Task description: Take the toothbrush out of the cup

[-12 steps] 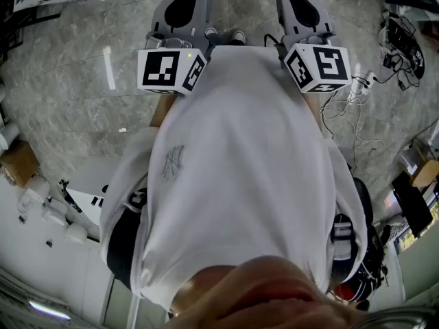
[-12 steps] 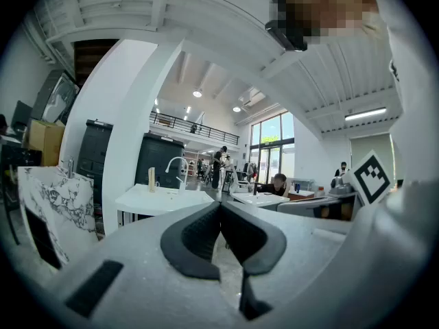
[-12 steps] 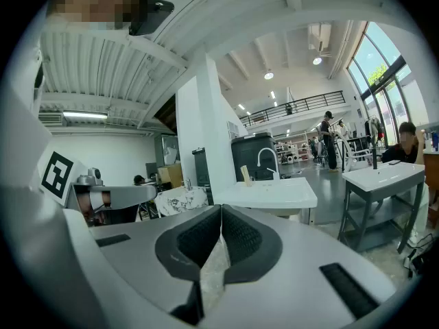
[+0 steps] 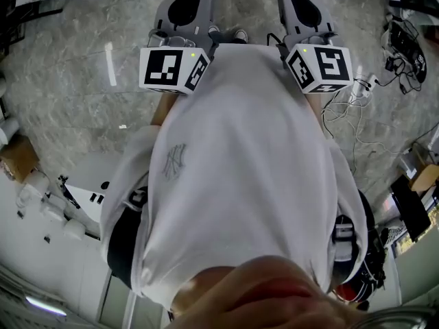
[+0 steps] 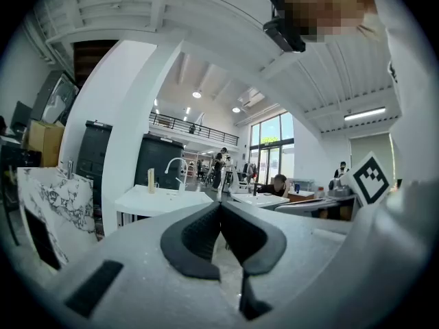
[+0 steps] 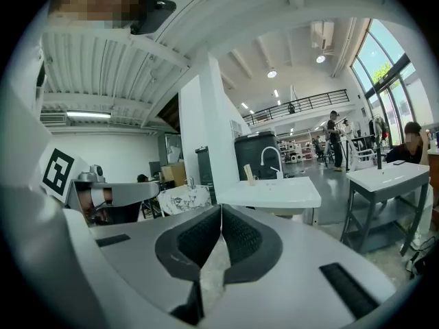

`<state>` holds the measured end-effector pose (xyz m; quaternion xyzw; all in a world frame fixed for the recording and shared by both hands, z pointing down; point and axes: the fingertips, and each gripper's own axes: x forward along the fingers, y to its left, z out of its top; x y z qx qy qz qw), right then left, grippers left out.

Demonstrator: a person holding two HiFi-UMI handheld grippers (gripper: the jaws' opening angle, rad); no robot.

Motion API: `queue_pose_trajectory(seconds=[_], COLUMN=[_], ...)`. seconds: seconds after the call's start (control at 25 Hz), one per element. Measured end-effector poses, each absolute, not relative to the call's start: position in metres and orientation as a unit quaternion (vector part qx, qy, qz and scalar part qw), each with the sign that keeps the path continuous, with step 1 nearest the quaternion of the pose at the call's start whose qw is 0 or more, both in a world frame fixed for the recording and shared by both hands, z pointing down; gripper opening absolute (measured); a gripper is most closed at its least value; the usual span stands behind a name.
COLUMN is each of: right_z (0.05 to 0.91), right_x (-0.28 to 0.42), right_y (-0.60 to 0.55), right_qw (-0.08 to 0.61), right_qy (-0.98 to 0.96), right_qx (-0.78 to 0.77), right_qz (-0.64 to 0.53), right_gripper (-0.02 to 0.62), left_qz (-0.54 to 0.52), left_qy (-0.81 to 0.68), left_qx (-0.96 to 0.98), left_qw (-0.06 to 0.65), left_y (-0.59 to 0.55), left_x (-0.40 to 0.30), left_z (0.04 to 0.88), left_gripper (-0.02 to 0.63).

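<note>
Tongs first: our left tongs [image 5: 220, 205] are pressed together with nothing in them, and our right tongs [image 6: 220, 210] are the same. Far off, a small tan thing [image 6: 249, 175] stands by the tap [image 6: 271, 156] on a white sink bench [image 6: 281, 199]. We think it may be the cup with the toothbrush, but it is too small to tell. A toothbrush is light, thin, stiff and slippery, so we would pinch its handle just above the cup's rim.

I see my left tool [image 5: 221, 205], jaws pressed together on nothing; beyond, a white worktop [image 5: 147, 203] carries a faucet [image 5: 177, 164].
</note>
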<state>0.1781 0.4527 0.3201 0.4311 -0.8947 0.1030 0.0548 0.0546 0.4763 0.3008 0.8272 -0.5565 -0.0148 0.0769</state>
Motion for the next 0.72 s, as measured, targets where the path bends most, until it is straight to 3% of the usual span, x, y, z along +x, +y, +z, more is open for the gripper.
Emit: queue_pose_trajectory(seconds=[0.72], right_z=[0.333], right_x=[0.196], right_y=[0.440], right_qw=[0.055], right_qy=[-0.893], right_qx=[0.431], right_qz=[0.119], right_gripper=[0.015], left_qz=[-0.009], left_qy=[-0.573], left_qx=[0.815], left_qw=[0.088], left_y=[0.471], left_x=[0.053], left_z=[0.311], left_gripper=[0.015])
